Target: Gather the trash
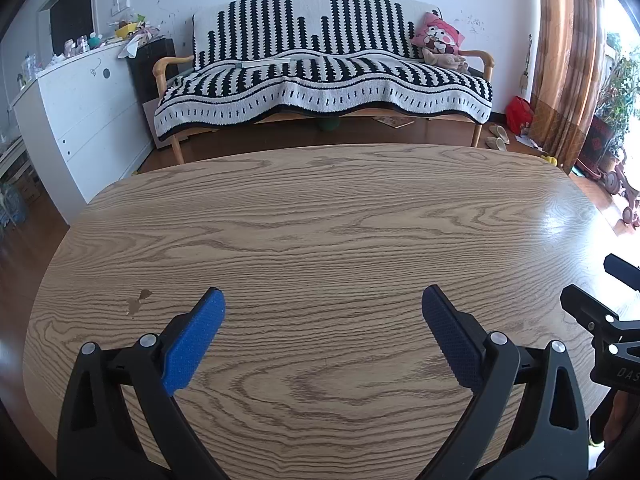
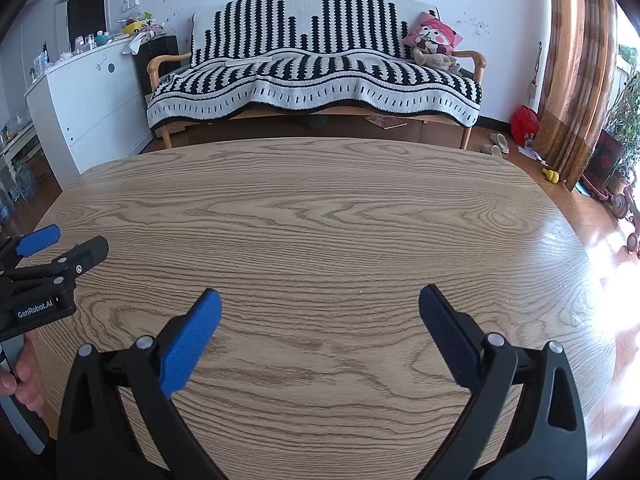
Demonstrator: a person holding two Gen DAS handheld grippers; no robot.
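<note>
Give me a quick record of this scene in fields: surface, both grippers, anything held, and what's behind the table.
surface: wooden table, no trash visible on it
left gripper: open, over the table
right gripper: open, over the table
held: nothing
behind table: sofa under a black-and-white striped blanket, pink cushion at one end
side: white cabinet

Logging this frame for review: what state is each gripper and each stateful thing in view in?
Left gripper: open, holding nothing, above the table.
Right gripper: open, holding nothing, above the table.
Wooden table: no trash in sight on the visible part; a small chipped spot near its left side.
Sofa: covered by a black-and-white striped throw.
Pink cushion: propped at the sofa's right end.
Curtain: drawn aside.
</note>
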